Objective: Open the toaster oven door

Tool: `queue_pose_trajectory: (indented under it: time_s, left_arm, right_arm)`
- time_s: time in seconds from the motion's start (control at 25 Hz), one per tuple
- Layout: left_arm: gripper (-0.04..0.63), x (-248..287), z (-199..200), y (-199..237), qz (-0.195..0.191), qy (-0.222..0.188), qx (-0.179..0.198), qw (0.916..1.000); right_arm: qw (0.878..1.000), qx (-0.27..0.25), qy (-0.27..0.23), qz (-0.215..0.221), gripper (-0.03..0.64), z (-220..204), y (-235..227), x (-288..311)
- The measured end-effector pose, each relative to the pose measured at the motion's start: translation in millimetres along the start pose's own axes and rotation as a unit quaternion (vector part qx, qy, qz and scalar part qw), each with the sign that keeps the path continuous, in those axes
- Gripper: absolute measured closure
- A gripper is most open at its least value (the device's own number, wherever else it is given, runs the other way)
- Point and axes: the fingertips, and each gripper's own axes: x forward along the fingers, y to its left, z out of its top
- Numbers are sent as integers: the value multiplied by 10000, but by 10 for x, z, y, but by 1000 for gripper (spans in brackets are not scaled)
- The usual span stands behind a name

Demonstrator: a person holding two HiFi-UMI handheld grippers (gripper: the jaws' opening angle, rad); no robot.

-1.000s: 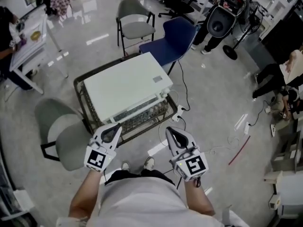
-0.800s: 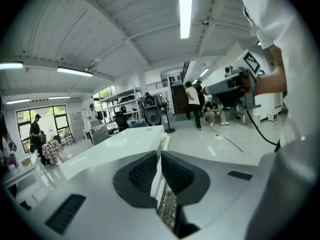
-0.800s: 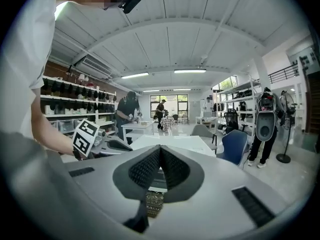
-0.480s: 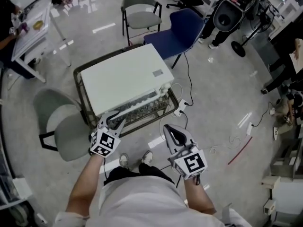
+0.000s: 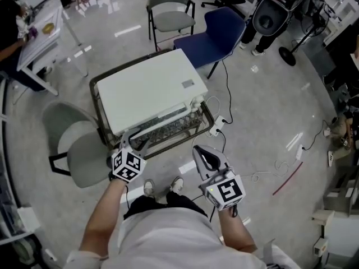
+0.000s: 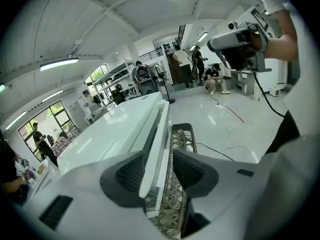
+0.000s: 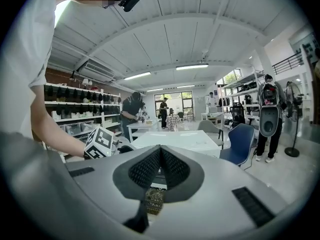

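Toaster oven [image 5: 148, 91]: white, boxy, glossy flat top, with a long white handle [image 6: 156, 149] along its front edge. It sits on a dark-framed lattice table [image 5: 193, 134] over a pale shiny floor [image 5: 258, 105], with a grey chair [image 5: 78, 153] beside the oven. The left fingers [image 6: 131, 174], just opening, stand spread either side of the handle. The right fingers [image 7: 147, 168] are pressed together and empty, near the oven's front.

Left gripper [image 5: 134, 140]: pointed forward and down. Its jaws stand apart and have just been opening. They straddle the toaster oven door handle [image 6: 152, 169], and the right-hand pad is clear of it.

Right gripper [image 5: 198, 150]: nearly level, jaws closed together, nothing between them.

Both forearms reach forward from the torso.
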Motion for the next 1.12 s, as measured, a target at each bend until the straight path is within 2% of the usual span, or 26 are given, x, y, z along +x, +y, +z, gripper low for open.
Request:
queue_pose_trajectory:
  time_s: [0.52,0.88,1.12]
  left_arm:
    - [425,36,-26,-72,-203,283,47,9994]
    - [425,-8,-57,-327,-225,328,122,9991]
    - [425,-18,-96,-540,-245,316,35,9992]
  right_arm:
    - [9999,20,55,101,594,-57,77,-26]
    - [9998,39,95,140,594,-110,137,-69]
    - [9998,28,116,158,594,-184,161,-98]
